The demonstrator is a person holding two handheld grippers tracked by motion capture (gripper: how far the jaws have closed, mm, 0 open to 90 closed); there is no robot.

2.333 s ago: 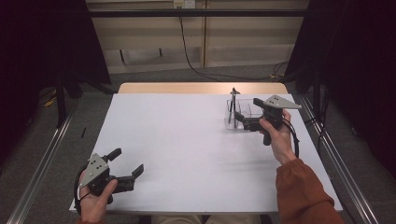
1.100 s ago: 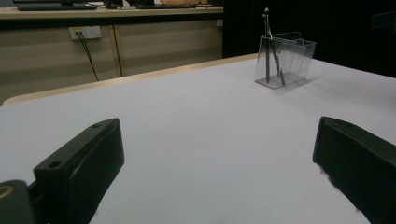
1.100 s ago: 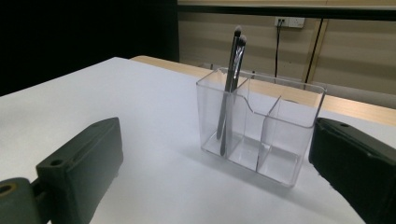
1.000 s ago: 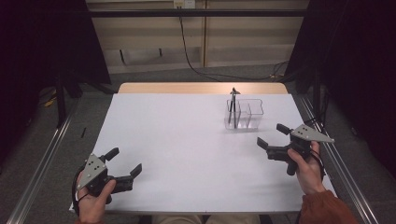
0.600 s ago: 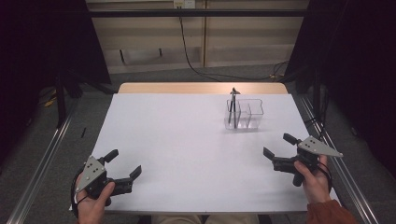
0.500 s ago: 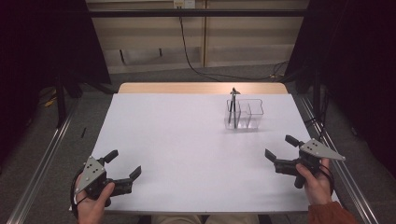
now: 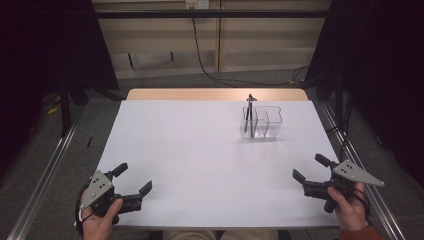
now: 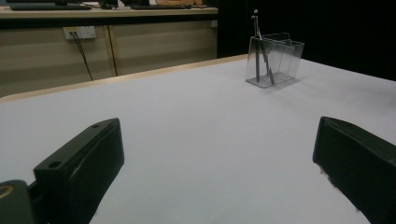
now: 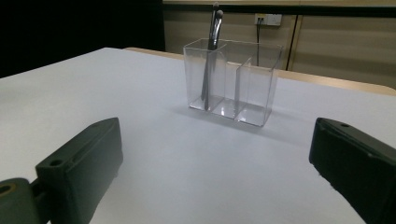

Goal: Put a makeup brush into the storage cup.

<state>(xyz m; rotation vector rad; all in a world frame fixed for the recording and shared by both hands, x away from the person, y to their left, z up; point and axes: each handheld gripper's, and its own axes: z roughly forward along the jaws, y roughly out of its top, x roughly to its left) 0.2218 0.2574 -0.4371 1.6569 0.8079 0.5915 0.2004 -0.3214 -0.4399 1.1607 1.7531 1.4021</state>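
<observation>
1. A big white table has a clear plastic box standing on it, toward the far right side.
2. The box has walls inside that split it into small parts.
3. A thin dark brush stands up in the part at the left end of the box, and its top pokes out above the rim.
4. The left gripper is near the front left corner of the table, held in a hand. Its jaws are wide apart with nothing between them.
5. The right gripper is near the front right corner, held in the other hand. Its jaws are wide apart too, with nothing between them.
6. Both grippers are well apart from the box.
</observation>
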